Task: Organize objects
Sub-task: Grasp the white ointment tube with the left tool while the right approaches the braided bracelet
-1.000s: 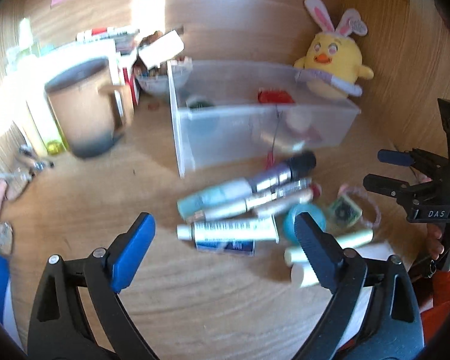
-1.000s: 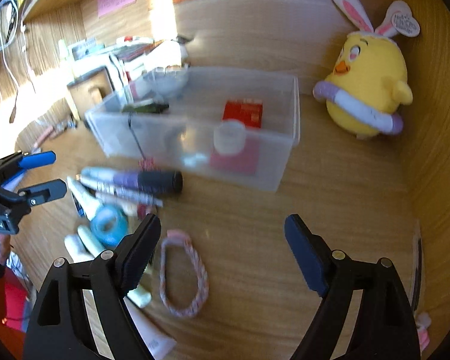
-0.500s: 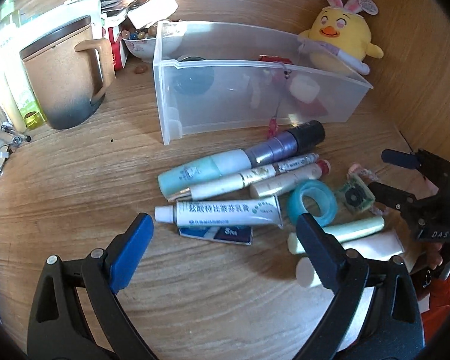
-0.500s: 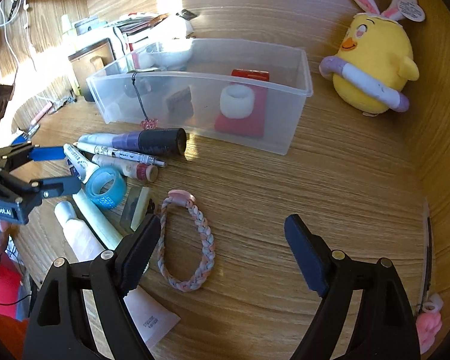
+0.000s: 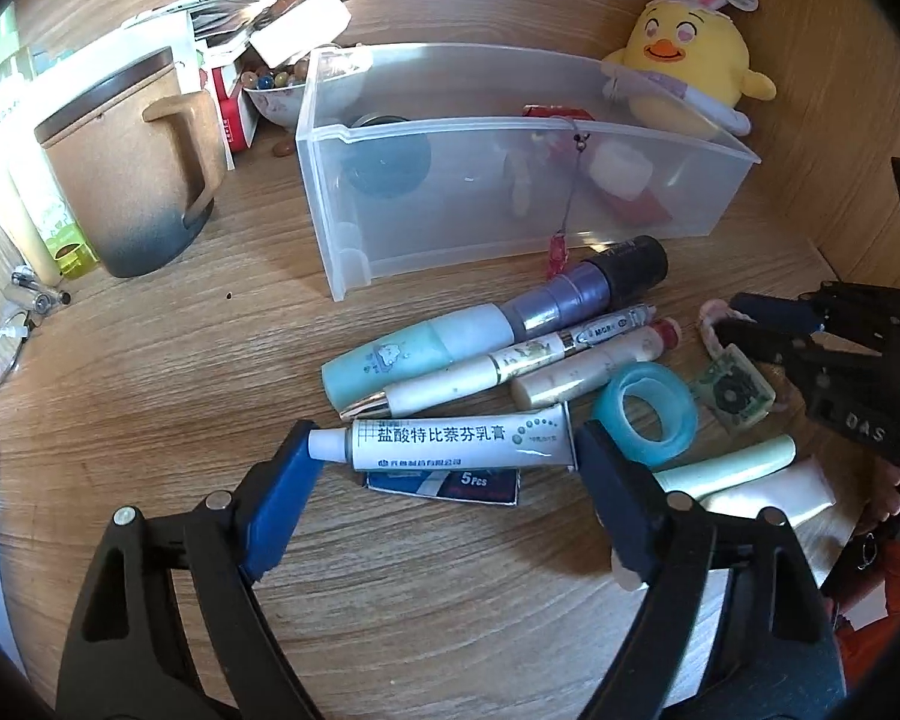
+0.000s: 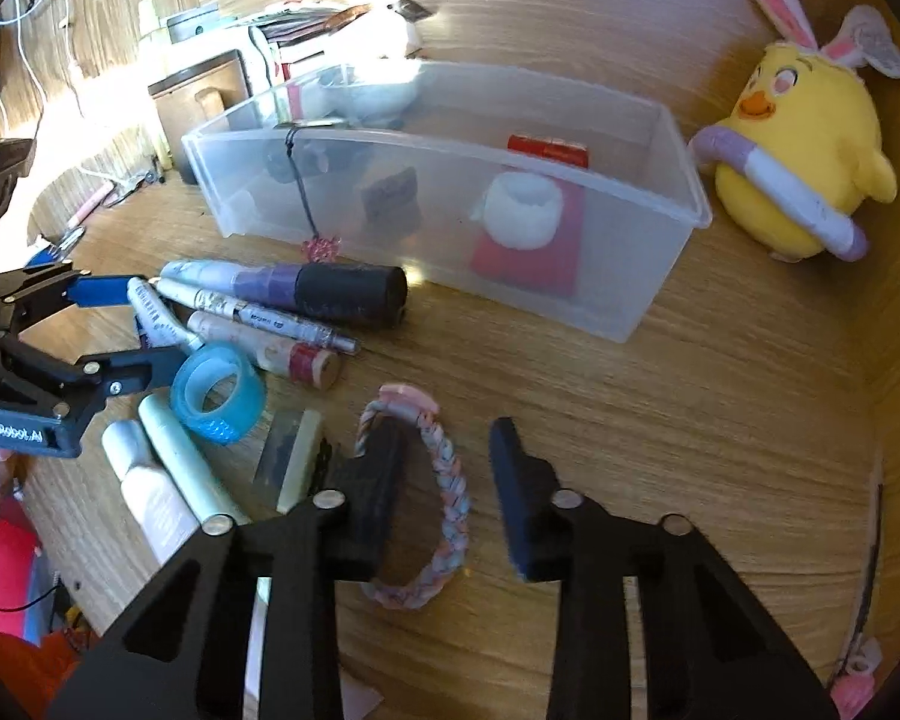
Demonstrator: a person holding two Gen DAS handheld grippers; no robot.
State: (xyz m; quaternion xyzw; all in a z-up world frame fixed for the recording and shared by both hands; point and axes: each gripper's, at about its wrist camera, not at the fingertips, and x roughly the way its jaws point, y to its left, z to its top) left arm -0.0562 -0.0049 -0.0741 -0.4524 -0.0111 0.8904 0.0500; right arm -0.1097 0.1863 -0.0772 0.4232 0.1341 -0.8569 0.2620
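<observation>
A white ointment tube (image 5: 450,438) lies on the wooden desk, lengthwise between the fingers of my left gripper (image 5: 444,444). Its jaws are closing, with a pad close to each end of the tube. A pink and blue braided bracelet (image 6: 450,480) lies flat. My right gripper (image 6: 447,438) straddles its right strand, one finger inside the loop and one outside. Those jaws are closing, and a gap still shows on each side of the strand. The clear plastic bin (image 6: 684,180) stands behind, holding a white cap, a red card and a few small items.
Loose pens and a purple marker (image 5: 570,300), a blue tape ring (image 5: 648,414), pale tubes and a small green box crowd the desk between the grippers. A brown mug (image 5: 126,168) stands at the left, a yellow plush chick (image 6: 804,150) at the right by the wooden side wall.
Both grippers have sunk toward the desk. The left jaws narrowed around the ointment tube. The right jaws narrowed sharply over the bracelet's strand.
</observation>
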